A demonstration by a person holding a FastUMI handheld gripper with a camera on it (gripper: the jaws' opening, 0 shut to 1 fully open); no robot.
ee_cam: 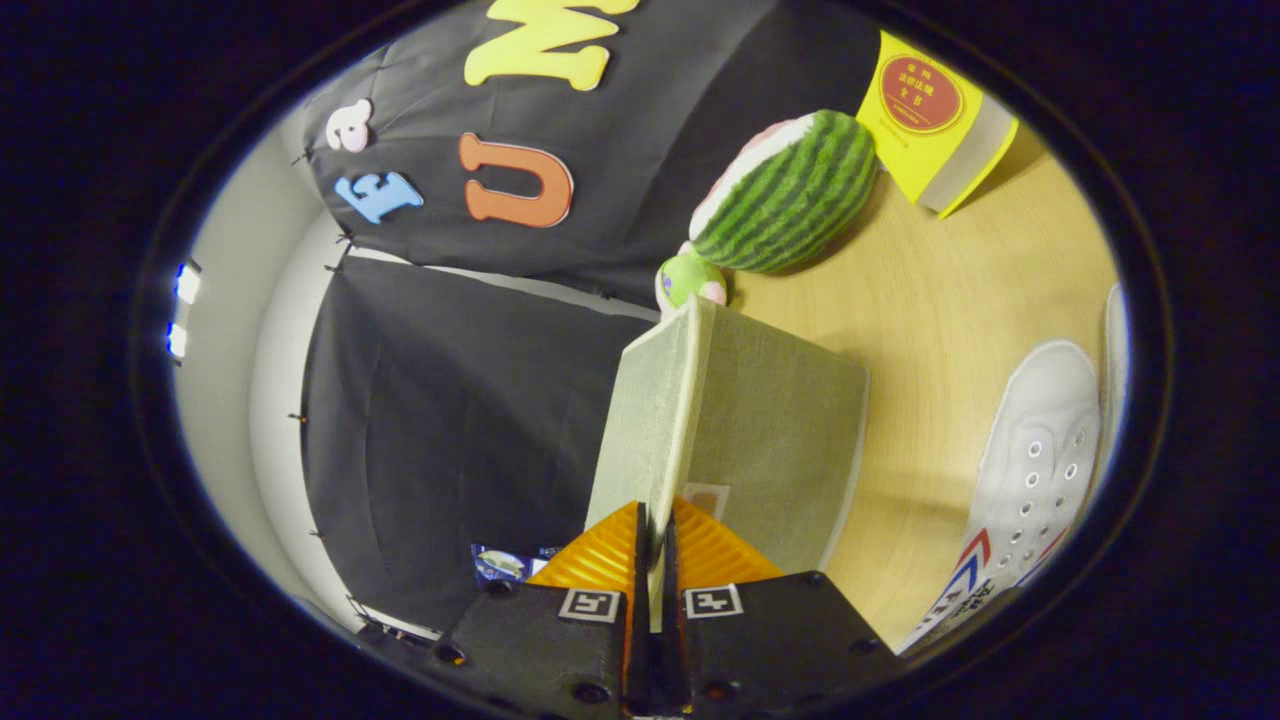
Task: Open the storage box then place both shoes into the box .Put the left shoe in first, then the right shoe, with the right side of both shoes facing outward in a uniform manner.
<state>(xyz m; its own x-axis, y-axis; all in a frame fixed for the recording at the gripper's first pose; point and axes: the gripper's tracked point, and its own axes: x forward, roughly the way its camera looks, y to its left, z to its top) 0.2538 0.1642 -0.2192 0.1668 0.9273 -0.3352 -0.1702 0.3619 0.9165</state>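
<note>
The camera is rolled, so the wooden table (960, 300) stands on edge beside the booth's black cloth wall (440, 420). Hidden or cut off: the box's inside is not visible, since only the lid (655, 420) and one outer fabric face of the box (790, 450) show; the shoes are cropped at the rim of the view, the nearer shoe (1035, 470) showing its toe, eyelets and striped side, and the second shoe (1115, 360) showing no more than a pale sliver beyond it; a small green-and-pink object (688, 280) behind the box is too hidden to identify; the book's cover text is not legible. Count: one box, one lid, two shoes, one plush watermelon (790, 195), one yellow book (935, 120), one gripper. The gripper (652, 545) is nearly closed, both fingers (600, 550) pinching the thin edge of the lid, which runs from between them away toward the watermelon. The lid stands raised off the box along this edge. The box rests on the table just ahead of the fingers, well apart from the shoes, which lie on the table beside it.
</note>
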